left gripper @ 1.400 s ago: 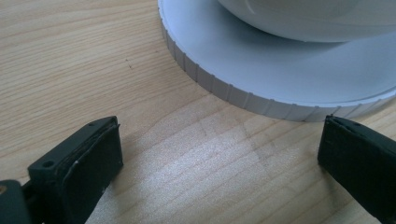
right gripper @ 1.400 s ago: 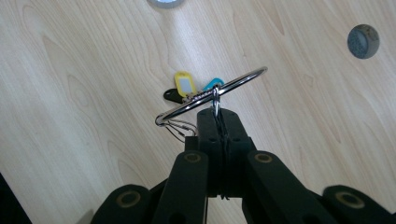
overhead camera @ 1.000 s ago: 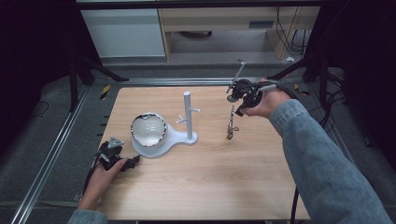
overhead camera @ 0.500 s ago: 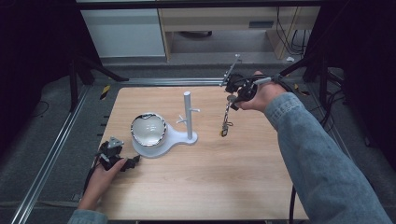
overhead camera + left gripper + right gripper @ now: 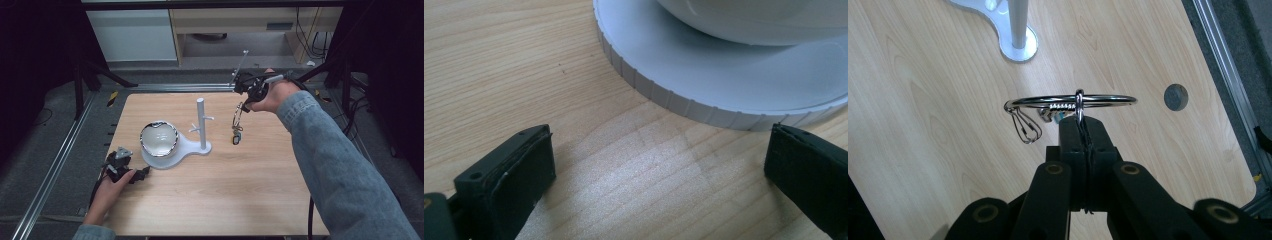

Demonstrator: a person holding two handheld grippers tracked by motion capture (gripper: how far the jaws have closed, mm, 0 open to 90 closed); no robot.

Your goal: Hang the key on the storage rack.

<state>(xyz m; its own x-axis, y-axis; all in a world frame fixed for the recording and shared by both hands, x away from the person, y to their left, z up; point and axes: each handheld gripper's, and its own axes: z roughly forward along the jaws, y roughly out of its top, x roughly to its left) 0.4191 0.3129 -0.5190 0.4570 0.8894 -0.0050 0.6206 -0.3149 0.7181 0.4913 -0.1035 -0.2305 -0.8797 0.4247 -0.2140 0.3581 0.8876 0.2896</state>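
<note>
Wood-grain table (image 5: 250, 190) seen from above, a person's forearms entering from the near edge. Nearest, at the left, the left tool (image 5: 121, 167) rests on the table with its jaws wide apart and nothing between them, just beside the ribbed round base of a white stand (image 5: 704, 75). That stand carries a shiny bowl (image 5: 158, 138) and an upright post (image 5: 201, 122) with short pegs. Farther off, at the right, the right tool (image 5: 248, 99) hangs in the air with its jaws pressed together on a metal key ring (image 5: 1073, 100); small clips and keys dangle from it above the table, near the post but apart from it. The carrying step appears in hand; next the ring likely needs lining up with a peg and slipping over it.
</note>
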